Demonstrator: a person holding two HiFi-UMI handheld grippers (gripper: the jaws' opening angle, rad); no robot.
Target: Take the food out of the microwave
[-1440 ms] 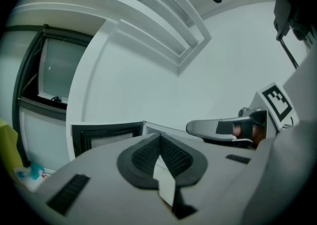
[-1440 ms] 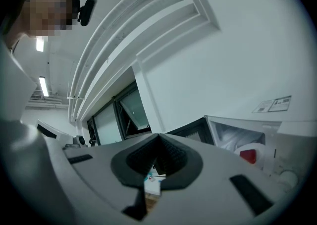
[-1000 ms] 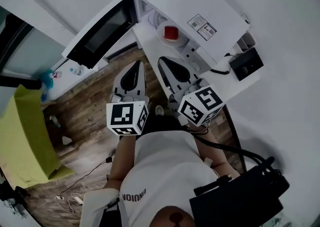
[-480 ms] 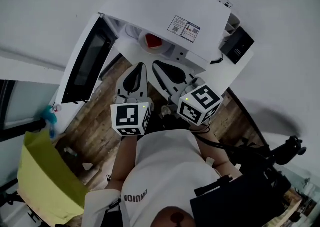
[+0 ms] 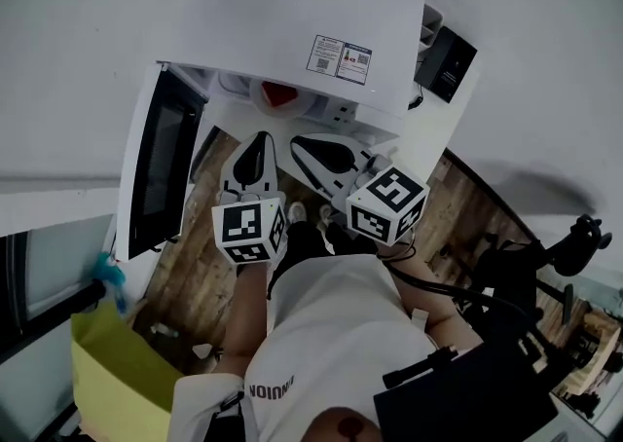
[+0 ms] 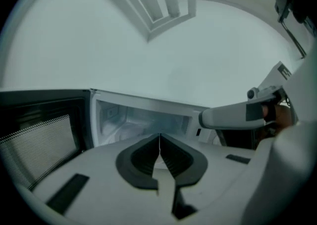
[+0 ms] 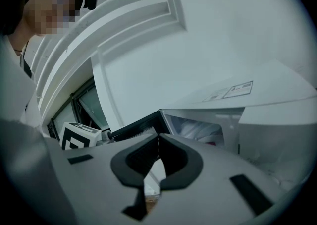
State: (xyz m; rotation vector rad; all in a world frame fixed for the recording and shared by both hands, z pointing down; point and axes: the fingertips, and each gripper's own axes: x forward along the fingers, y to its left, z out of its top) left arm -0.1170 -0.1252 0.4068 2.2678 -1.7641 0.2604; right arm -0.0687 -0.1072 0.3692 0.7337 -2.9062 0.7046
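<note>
Both tools are empty, jaws pressed together. The left tool [image 5: 257, 143] and right tool [image 5: 302, 145] sit side by side just below the mouth of the microwave [image 5: 292, 26], at the centre of the head view. The red food [image 5: 280, 93] lies inside on a plate [image 5: 259, 97], top centre, and the door [image 5: 161, 172] is swung wide at left. The reach comes next, I judge. I should part one tool's jaws before entering, come in level, and grip the plate's rim rather than the food.

Plain room — microwave [image 5: 292, 31], wood floor [image 5: 190, 270]
</note>
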